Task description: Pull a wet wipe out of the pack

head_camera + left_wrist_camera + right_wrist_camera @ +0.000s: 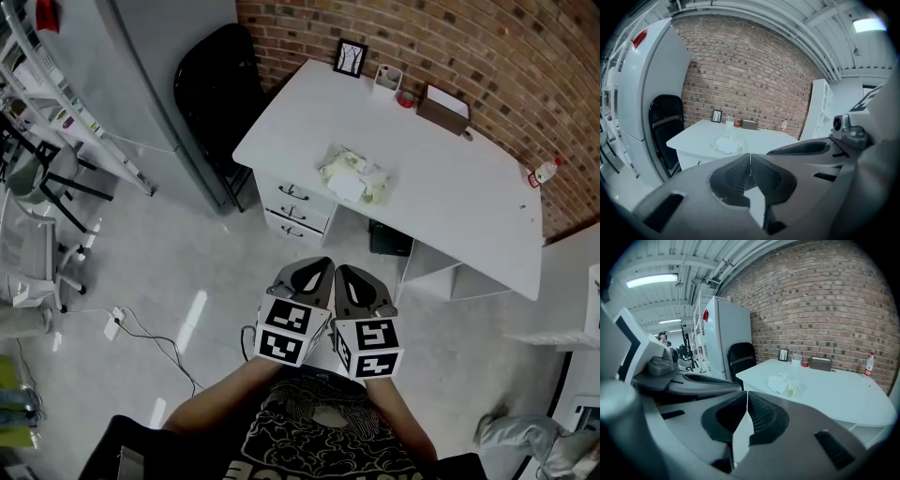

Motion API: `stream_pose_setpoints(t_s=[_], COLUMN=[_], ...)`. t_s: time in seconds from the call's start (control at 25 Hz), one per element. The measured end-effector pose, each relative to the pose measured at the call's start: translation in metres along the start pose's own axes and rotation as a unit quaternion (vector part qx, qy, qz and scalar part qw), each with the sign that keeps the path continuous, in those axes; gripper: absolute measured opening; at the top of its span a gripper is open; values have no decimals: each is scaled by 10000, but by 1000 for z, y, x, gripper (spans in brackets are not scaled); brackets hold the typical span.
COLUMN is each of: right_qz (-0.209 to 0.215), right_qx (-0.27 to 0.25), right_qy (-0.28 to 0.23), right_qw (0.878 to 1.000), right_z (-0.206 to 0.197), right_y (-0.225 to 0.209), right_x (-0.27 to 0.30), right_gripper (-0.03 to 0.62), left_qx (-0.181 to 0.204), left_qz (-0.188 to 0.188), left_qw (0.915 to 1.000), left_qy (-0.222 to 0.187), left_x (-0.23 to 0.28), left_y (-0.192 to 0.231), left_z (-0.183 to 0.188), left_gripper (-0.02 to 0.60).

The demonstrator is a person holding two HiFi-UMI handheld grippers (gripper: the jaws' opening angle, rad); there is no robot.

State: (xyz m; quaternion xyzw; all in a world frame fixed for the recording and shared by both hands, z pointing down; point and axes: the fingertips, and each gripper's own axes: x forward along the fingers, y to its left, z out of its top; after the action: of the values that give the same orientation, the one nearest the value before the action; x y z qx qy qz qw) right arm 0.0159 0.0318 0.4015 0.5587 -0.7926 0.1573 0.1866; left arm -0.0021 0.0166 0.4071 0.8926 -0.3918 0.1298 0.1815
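Note:
The wet wipe pack (355, 175) lies on the white desk (450, 202), pale green and white, with a wipe or flap on its top. It also shows far off as the pack (726, 144) and the pack (784, 384). My left gripper (322, 265) and right gripper (347, 272) are held side by side close to my chest, well short of the desk. Both are shut with their jaws tip to tip and nothing between them: left gripper (750, 156), right gripper (747, 395).
At the desk's back by the brick wall stand a small picture frame (351, 57), a white cup (386, 77), a brown box (443, 109) and a bottle (543, 172). A black chair (216, 84) and a grey cabinet (150, 66) stand left. A cable (150, 337) lies on the floor.

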Motion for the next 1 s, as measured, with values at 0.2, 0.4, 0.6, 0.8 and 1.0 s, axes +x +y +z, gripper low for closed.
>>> stream_pose_setpoints(t_s=[0.2,0.4,0.6,0.8,1.0], right_qz=[-204,-426,-544,-618,-628], right_qx=[50,101,179,280,344], right_qy=[49,35,-25,-103,-152], right_qw=[9998,9990,9984,9976,9973], right_z=[8,15,20,23,27], right_y=[1,-4,-8,-14,-20], right_x=[22,36,45,53,65], right_gripper=[18,18,18,18,18], left_qx=[-26,-1,24,107,190], left_qz=[-195,-381,-534,-599,-582], left_qw=[9998,9993,9986,9981,9981], left_qy=[3,-17,3,31,52], left_x=[10,20,30,34,42], left_y=[23,37,44,48,56], left_z=[7,13,16,20,24], left_gripper=[15,15,15,15,15])
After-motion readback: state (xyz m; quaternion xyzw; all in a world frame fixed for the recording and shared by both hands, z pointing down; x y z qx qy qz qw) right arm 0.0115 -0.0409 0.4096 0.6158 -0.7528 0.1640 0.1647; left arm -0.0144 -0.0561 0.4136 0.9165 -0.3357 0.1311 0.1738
